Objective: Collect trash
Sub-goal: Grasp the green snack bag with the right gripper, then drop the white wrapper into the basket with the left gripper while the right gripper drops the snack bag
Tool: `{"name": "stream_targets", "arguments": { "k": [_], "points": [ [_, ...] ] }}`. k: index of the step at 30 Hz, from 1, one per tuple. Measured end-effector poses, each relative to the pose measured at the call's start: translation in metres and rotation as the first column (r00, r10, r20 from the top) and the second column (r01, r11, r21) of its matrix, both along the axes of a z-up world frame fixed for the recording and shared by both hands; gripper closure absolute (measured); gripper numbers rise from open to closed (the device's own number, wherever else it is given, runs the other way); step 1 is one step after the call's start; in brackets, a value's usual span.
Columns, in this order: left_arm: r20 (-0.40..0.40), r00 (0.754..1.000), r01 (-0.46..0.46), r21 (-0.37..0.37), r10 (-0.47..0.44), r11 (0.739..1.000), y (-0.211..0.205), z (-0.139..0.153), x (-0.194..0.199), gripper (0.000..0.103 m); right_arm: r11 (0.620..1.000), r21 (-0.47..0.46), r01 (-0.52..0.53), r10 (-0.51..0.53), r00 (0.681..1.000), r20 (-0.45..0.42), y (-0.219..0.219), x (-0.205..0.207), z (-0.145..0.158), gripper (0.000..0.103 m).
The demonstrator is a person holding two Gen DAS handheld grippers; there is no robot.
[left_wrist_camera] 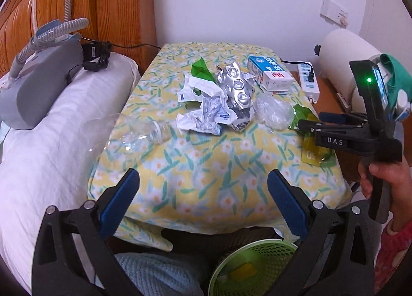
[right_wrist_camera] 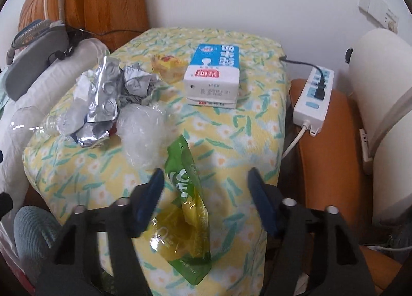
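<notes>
The right claw [right_wrist_camera: 206,193] is wide open around the shiny green plastic pouch [right_wrist_camera: 186,208]. The left claw [left_wrist_camera: 203,193] is wide open, holding nothing. "DAS" is printed on the right claw.

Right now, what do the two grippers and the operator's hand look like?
Left gripper: black linkage frame, silver pivot bolts, blue-padded jaws. Right gripper looks identical; "DAS" lettering, green LED on its upright mount. Right hand: bare skin, red sleeve with pale spots.

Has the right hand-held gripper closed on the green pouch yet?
No: the right hand-held gripper is open, its fingers either side of the green pouch.
</notes>
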State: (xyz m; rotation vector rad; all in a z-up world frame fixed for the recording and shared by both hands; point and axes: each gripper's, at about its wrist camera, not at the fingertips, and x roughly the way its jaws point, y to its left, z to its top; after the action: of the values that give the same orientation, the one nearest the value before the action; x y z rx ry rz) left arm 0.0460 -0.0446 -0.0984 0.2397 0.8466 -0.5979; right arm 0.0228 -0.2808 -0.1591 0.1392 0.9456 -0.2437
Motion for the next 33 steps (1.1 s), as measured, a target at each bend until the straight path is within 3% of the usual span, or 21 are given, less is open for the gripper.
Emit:
{"name": "stream_targets", "arguments": {
  "k": [2, 4, 11, 16, 23, 26, 33],
  "points": [
    [-0.002, 1.000, -0.004, -0.005, 0.004, 1.000, -0.004, -0.002, 0.006, 0.008, 0.998, 0.062, -0.026, 0.025, 1.000, 0.004, -0.004, 0.000, -0.003, 0.071],
    [-0.006, 1.000, -0.010, -0.005, 0.010, 1.000, -0.012, -0.004, 0.013, 0.008, 0.993, 0.102, -0.056, 0.056, 0.998, 0.008, -0.004, -0.001, -0.002, 0.079],
    [0.009, 1.000, -0.030, 0.027, 0.029, 0.999, -0.040, -0.014, 0.042, 0.008, 0.993, 0.093, -0.069, 0.066, 0.997, 0.035, 0.001, -0.009, 0.006, 0.081],
    [-0.021, 0.999, -0.036, 0.003, 0.036, 0.999, -0.058, -0.015, 0.070, 0.010, 0.994, 0.088, -0.060, 0.052, 0.995, 0.085, 0.000, -0.024, 0.022, 0.081],
    [-0.088, 0.995, -0.044, 0.013, 0.045, 0.999, -0.074, -0.027, 0.091, 0.035, 0.992, 0.108, -0.072, 0.057, 0.990, 0.132, 0.001, -0.043, 0.033, 0.081],
    [-0.095, 0.994, -0.053, 0.017, 0.054, 0.998, -0.075, -0.031, 0.095, 0.038, 0.989, 0.120, -0.083, 0.066, 0.987, 0.144, 0.003, -0.048, 0.035, 0.081],
    [-0.133, 0.991, -0.036, -0.007, 0.034, 0.999, -0.074, -0.031, 0.100, 0.072, 0.985, 0.144, -0.094, 0.070, 0.984, 0.163, 0.008, -0.052, 0.035, 0.081]
  ]
}}
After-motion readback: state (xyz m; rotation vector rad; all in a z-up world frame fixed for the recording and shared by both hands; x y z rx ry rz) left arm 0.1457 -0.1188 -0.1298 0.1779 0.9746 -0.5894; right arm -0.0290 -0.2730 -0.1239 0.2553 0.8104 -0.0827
